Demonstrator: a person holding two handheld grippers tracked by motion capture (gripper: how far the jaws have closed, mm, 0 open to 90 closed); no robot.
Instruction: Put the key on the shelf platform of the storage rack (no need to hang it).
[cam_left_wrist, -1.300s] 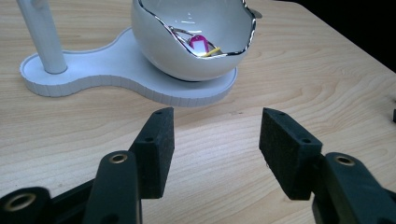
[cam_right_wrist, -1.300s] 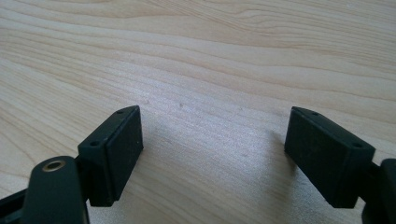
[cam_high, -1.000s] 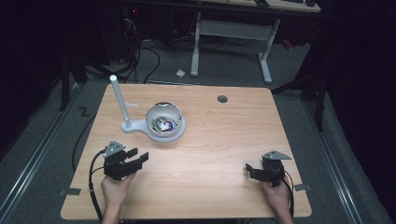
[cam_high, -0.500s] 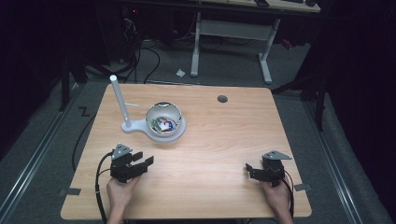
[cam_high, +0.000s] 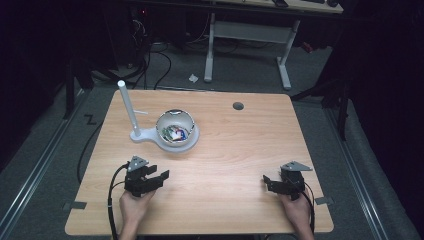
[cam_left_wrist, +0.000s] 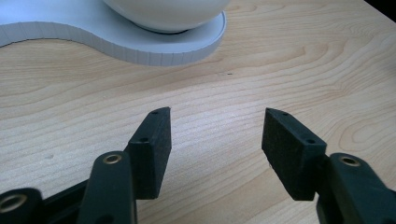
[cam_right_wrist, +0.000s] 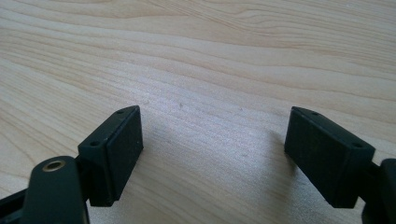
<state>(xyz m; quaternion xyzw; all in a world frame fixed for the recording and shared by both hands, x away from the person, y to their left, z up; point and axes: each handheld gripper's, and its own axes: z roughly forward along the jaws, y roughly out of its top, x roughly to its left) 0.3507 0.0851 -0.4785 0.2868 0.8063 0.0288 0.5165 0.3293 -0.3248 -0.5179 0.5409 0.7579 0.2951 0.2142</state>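
High view: a bowl (cam_high: 175, 129) with small coloured things inside sits on a white stand (cam_high: 150, 135) whose upright post (cam_high: 127, 105) rises at the far left of the table (cam_high: 240, 150). The left gripper (cam_high: 159, 178) lies near the bowl, on its near side and a little to the left, jaws spread and holding nothing. The right gripper (cam_high: 266, 181) rests well apart from the bowl, off to its right and nearer the person, jaws also spread and empty.

Left gripper view: the two black fingers (cam_left_wrist: 150, 149) stand apart over bare wood, and the bowl (cam_left_wrist: 163, 11) with the edge of the stand (cam_left_wrist: 154, 49) lies ahead, slightly left of the gap between them. The step in hand looks like a reach to the bowl. To do it well, I would swing the hand a little left so the bowl comes straight ahead of the gap, stay low, and keep the jaws wide until one finger is past the rim.

Right gripper view: the fingers (cam_right_wrist: 116, 149) are spread over plain wood, with nothing between them. This hand seems best kept still.
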